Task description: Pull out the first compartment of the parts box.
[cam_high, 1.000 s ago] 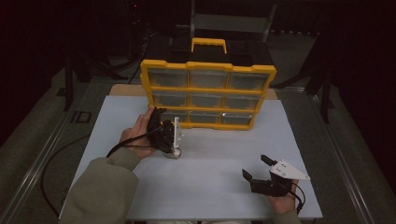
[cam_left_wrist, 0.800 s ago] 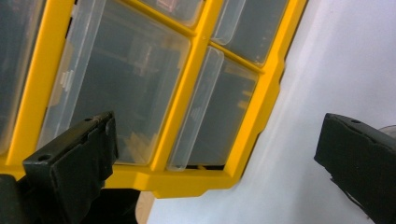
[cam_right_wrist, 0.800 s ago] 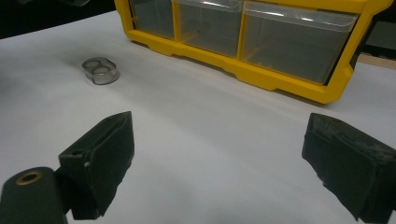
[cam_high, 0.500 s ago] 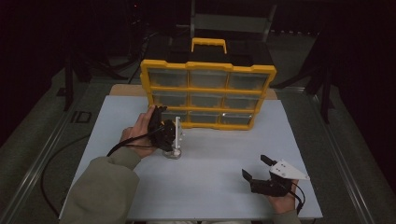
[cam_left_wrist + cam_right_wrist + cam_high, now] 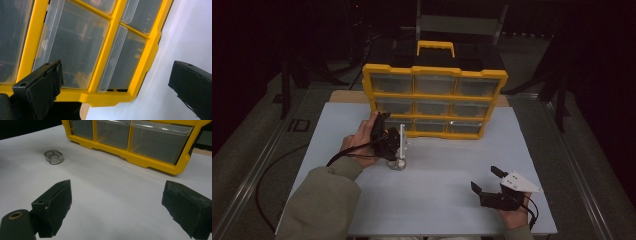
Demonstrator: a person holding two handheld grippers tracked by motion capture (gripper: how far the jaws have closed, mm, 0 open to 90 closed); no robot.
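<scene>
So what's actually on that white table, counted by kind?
Yellow plastic organiser cabinet with clear drawers: 1
Clear drawers in its front: 9
Small clear plastic piece with two round hollows: 1
Black hand-held tools: 2, left and right
Total: 13

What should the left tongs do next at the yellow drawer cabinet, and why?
Probably ease the left tongs forward onto the lip of the bottom-left drawer. They are open, hold nothing, and point at that closed clear drawer in the yellow drawer cabinet.

Left gripper and right gripper, fingers spread wide.
</scene>
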